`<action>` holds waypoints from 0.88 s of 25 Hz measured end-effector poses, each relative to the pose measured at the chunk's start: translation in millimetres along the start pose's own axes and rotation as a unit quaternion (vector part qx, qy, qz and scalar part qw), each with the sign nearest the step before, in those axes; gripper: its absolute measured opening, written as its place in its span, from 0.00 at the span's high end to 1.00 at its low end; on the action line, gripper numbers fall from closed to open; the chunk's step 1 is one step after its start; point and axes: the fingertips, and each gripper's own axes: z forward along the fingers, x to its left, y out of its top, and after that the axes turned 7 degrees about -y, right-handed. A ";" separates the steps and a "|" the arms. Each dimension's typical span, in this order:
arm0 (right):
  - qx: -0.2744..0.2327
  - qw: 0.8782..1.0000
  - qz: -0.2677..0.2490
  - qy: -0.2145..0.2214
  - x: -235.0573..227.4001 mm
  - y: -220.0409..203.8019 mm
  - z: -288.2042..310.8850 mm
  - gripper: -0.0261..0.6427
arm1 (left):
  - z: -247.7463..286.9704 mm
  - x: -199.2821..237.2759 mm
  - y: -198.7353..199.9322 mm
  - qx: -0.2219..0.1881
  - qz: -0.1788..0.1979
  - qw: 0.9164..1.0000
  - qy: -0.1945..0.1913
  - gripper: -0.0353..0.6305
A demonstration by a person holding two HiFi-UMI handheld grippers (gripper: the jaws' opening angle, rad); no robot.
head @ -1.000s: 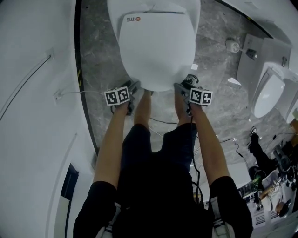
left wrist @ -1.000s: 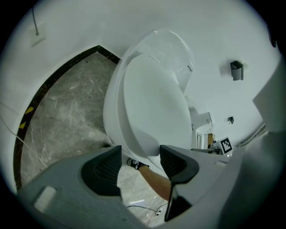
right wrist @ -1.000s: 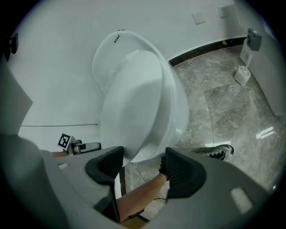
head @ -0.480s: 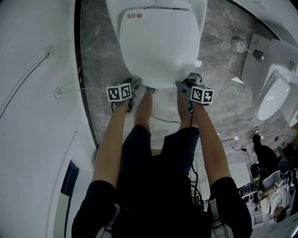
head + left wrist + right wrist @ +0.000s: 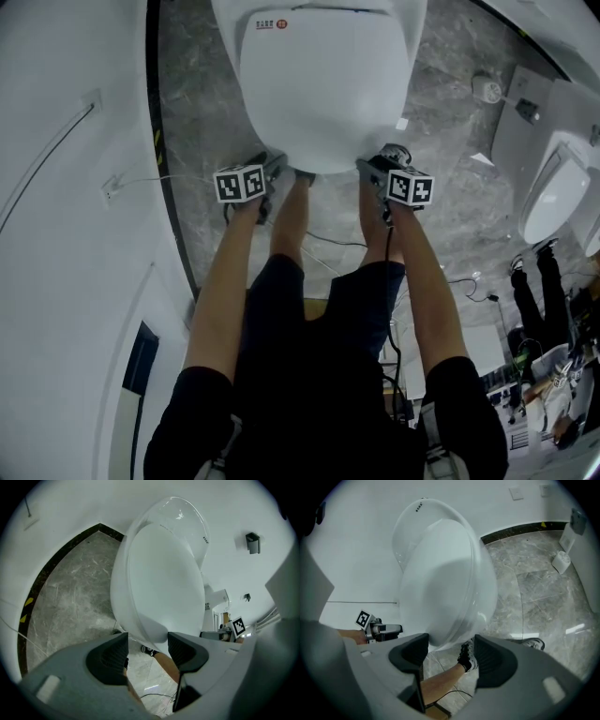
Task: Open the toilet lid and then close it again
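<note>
The white toilet point(image 5: 319, 84) stands in front of me with its lid point(image 5: 164, 583) down flat. My left gripper point(image 5: 275, 170) is at the left of the bowl's front edge and my right gripper point(image 5: 368, 169) at the right, both open. In the left gripper view the rounded front rim of the lid sits just beyond the left gripper point(image 5: 147, 641), between its spread jaws. From the right gripper point(image 5: 449, 646) the lid point(image 5: 440, 583) looms above the jaw tips, nearer the left jaw. Neither gripper holds anything.
The person's legs and shoes point(image 5: 467, 657) stand close under the bowl's front. Cables point(image 5: 328, 246) trail over the grey marble floor. A white wall with a black skirting strip point(image 5: 169, 187) curves along the left. At the right are a urinal point(image 5: 553, 197) and a small white holder point(image 5: 487, 91).
Both grippers have crept slightly closer to the toilet's front edge. The lid has stayed down.
</note>
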 end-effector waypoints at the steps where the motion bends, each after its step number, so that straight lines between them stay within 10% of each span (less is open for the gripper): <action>1: -0.001 1.000 0.004 0.001 -0.1 -0.6 0.9 0.51 | 0.2 0.5 -0.2 0.001 0.001 1.000 -0.002 0.56; 11: -0.008 0.993 -0.107 -0.052 4.4 7.1 -4.2 0.48 | -5.9 2.2 -3.7 0.036 0.039 0.998 0.014 0.56; 22: -0.003 0.938 -0.332 -0.102 72.8 18.9 -76.4 0.51 | -54.8 -64.5 7.7 0.062 0.103 0.993 -0.008 0.56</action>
